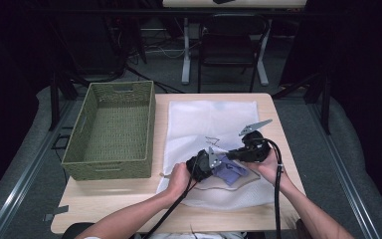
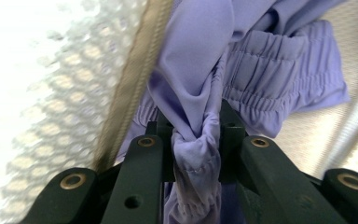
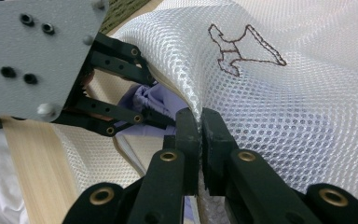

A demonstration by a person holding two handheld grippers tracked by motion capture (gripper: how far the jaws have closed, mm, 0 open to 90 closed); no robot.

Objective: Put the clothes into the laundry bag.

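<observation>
left claw point(image 2: 196, 135) is pinching a bunched fold of the purple garment point(image 2: 242, 70) at the mesh bag point(image 3: 279, 107) mouth on the bench point(image 1: 129, 199); right claw point(image 3: 200, 135) is clamping the bag's upper edge, lifting it.

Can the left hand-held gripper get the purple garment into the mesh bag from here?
Probably yes. The left hand-held gripper is clamped on the purple garment right at the mesh bag opening, and the right hand-held gripper pinches the bag's edge and lifts it, leaving the mouth open.
</observation>
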